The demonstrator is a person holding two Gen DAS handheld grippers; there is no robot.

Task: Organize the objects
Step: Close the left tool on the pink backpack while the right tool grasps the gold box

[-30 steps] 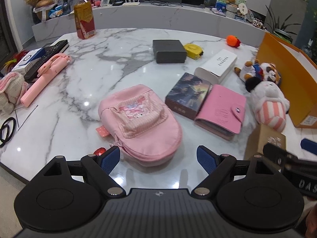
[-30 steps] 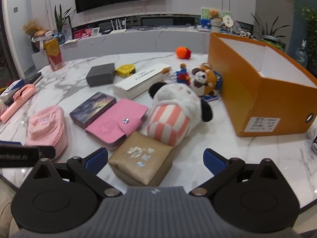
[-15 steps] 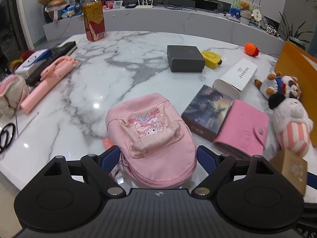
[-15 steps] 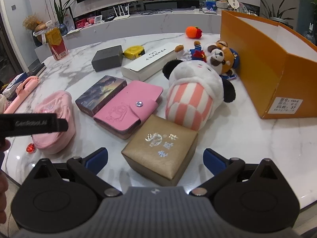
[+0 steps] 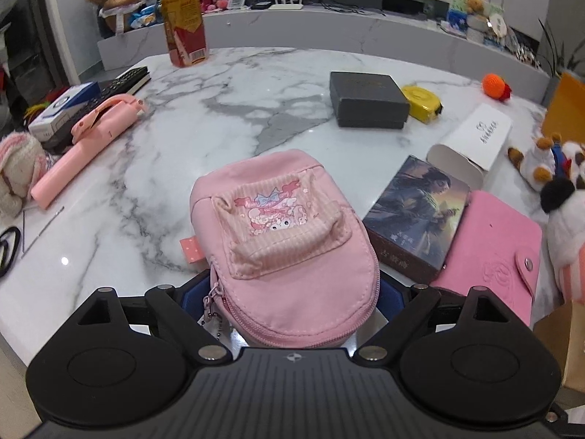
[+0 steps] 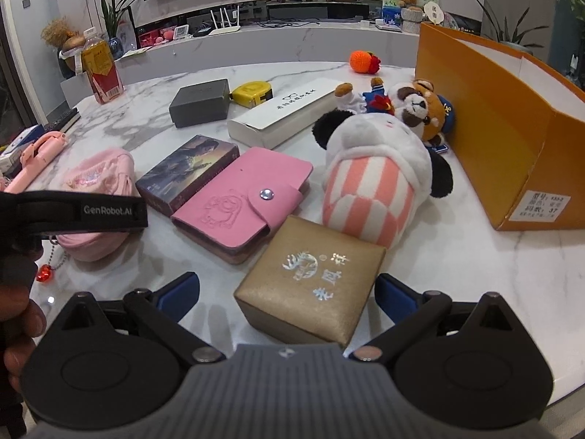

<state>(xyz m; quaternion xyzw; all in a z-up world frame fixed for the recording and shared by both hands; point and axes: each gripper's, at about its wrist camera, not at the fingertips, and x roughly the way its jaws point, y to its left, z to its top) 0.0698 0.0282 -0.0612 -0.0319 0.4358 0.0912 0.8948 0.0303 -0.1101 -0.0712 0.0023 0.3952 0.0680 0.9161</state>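
I have the left gripper (image 5: 294, 298) spread wide around the near end of the pink pouch (image 5: 289, 241), which lies on the marble table (image 5: 219, 109); its jaws have just been opening and the blue pads sit to either side of the fabric without pressing, so nothing is held yet. My right gripper (image 6: 287, 294) is also open, its jaws having just closed a little, with the gold box (image 6: 310, 280) standing between them and clear gaps on both sides. My worry on the left is the soft pouch: if I close low, I judge the pads could bunch the fabric or catch the bead chain (image 5: 212, 320) and zipper pull rather than the body, and it may sag out on the lift. On the right, the box stands angled to the jaws, so closing could pinch its corners and twist it against the pink wallet (image 6: 243, 205), which lies just beside it
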